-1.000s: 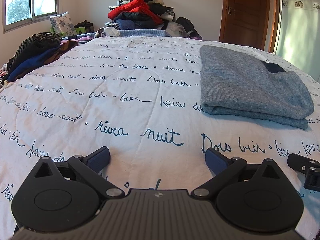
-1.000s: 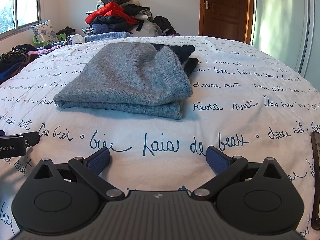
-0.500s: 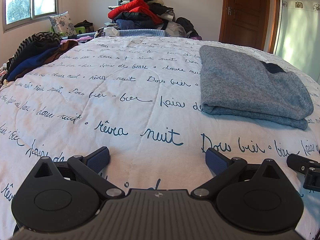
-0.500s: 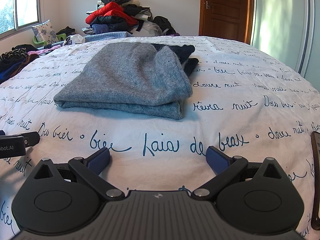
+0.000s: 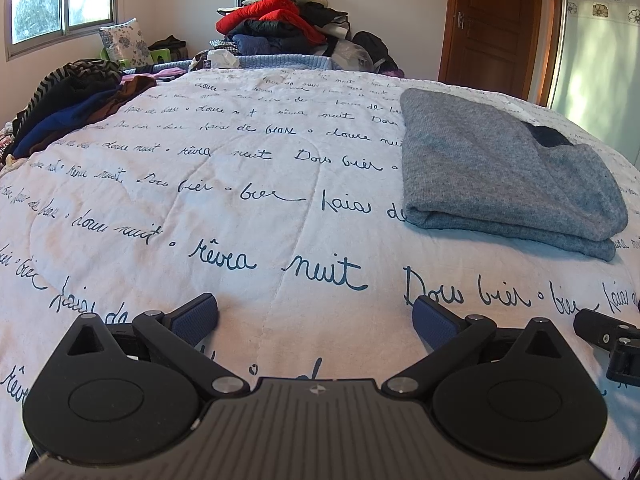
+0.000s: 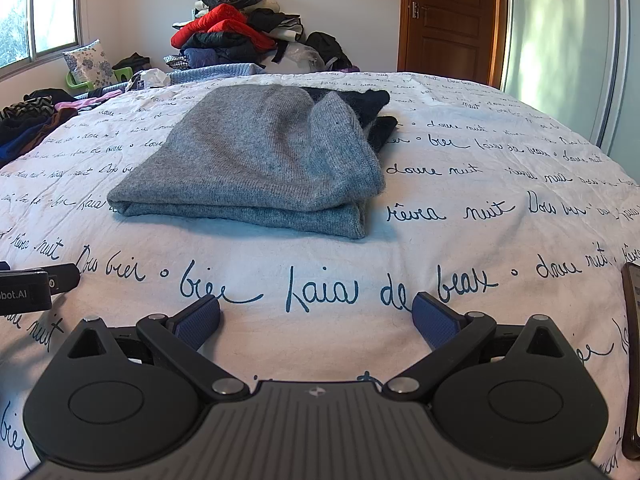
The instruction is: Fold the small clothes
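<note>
**Both grippers wide apart and empty, folded grey sweater lying on the bed**

The left gripper (image 5: 316, 314) sits low over the white bedspread (image 5: 200, 208) printed with blue handwriting. Its two blue-padded fingers (image 5: 196, 320) are spread wide, with nothing between them but bare quilt. They hold nothing; whether the tips rest on the cloth cannot be told.

The right gripper (image 6: 316, 312) is in the same posture: fingers (image 6: 434, 322) far apart, empty, only printed fabric showing in the gap.

The grey sweater (image 6: 260, 160) lies folded flat on the bedspread, well apart from both grippers. It is straight ahead of the right gripper and ahead and to the right of the left one (image 5: 504, 176). A dark garment (image 6: 376, 112) pokes out from under the sweater's far right edge.

Beyond the sweater, against the wall, is a heap of clothes (image 6: 228, 36) with a red jacket on it. To the sweater's left, at the bed's edge, lies another pile of dark clothes (image 5: 68, 108). A wooden door (image 6: 448, 20) stands beyond the sweater to the right.
</note>
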### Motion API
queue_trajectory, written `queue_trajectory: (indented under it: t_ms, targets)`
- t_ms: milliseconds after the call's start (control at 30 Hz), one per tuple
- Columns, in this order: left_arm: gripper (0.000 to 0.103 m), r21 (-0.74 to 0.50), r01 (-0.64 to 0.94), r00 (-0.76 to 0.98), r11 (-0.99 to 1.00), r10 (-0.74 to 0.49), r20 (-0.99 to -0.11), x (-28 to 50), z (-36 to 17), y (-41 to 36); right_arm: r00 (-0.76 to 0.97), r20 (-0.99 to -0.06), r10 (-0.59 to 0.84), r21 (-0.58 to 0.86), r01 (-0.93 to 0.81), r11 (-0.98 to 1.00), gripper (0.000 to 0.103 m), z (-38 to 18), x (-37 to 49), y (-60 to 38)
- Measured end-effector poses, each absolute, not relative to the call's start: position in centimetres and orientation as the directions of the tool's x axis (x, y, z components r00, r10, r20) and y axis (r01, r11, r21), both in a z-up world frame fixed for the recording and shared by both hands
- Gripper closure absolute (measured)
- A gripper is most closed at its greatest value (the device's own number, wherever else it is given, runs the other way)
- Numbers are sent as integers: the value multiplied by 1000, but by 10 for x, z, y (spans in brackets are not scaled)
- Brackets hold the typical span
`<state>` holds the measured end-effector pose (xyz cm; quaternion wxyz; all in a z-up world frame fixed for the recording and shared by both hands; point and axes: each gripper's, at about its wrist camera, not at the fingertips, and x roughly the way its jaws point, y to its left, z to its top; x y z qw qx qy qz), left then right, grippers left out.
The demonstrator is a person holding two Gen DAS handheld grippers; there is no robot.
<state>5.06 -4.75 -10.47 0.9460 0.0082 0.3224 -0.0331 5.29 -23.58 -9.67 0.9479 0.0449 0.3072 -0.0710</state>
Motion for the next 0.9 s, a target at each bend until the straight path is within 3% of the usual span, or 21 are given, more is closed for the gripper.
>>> queue_trajectory:
  t_ms: [900]
  targets:
    - [1,-3,72,792,997,-59,-608,50,-105,-47,799,-590,-114,27,161,987,0,-97,53,-232]
